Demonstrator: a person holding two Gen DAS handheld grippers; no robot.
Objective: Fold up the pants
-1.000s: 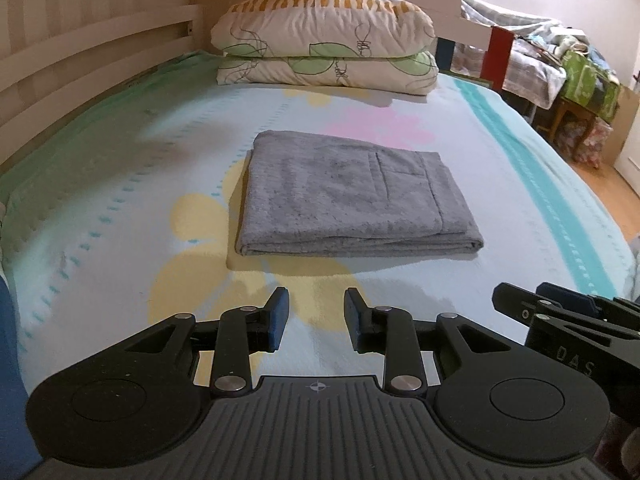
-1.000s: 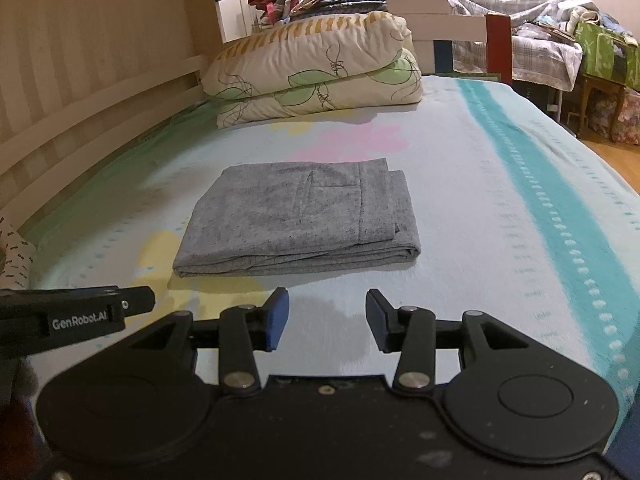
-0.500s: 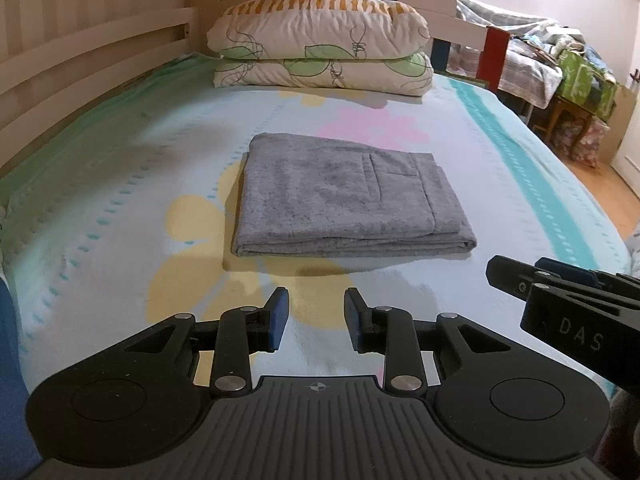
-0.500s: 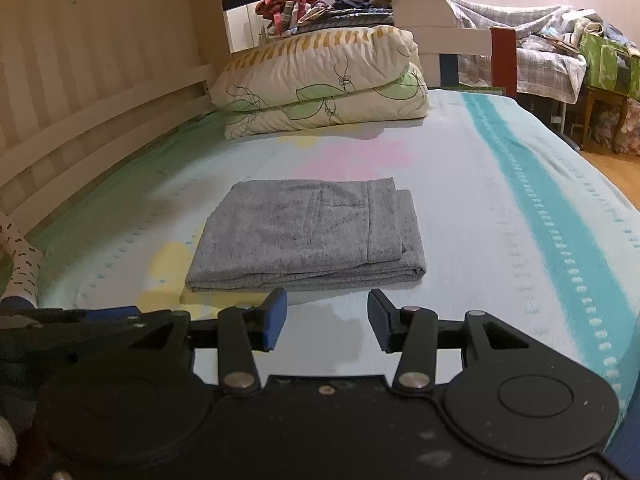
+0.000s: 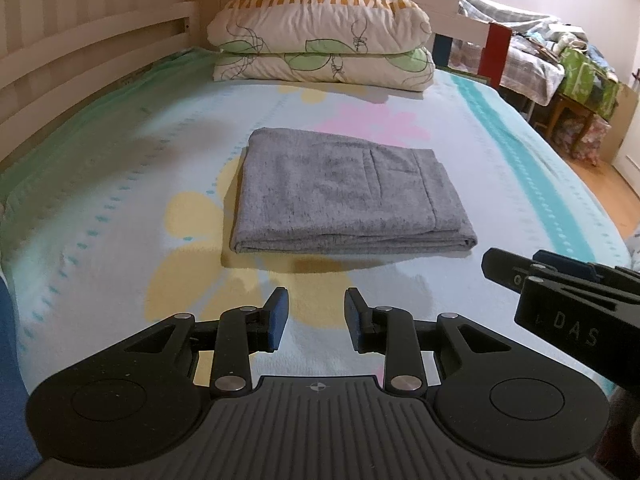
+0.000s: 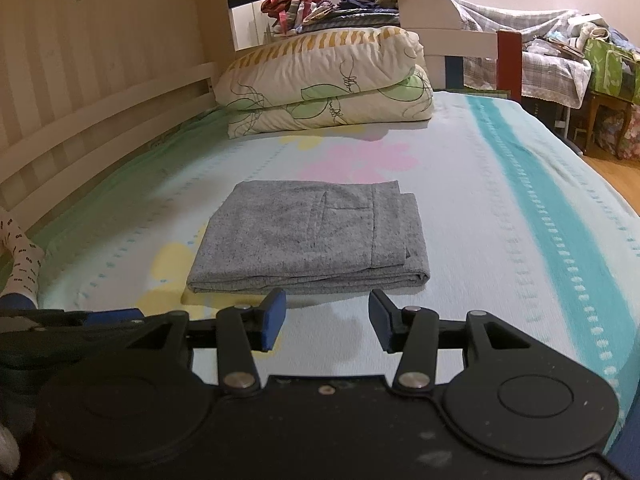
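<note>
**Both tongs empty, pants folded on bed**

Left gripper (image 5: 313,317): jaws slightly apart, nothing between. Right gripper (image 6: 327,318): jaws spread wider, nothing between. Both hang short of the grey pants (image 5: 348,196), not touching. Pants lie flat mid-bedspread (image 5: 120,184), a folded rectangle, long axis crosswise, fold edge toward the tongs. Beyond: two stacked pillows (image 5: 320,46). No containers close by.

folded grey pants (image 5: 352,196) on bed (image 5: 120,208); left gripper (image 5: 316,316) empty, jaws apart
</note>
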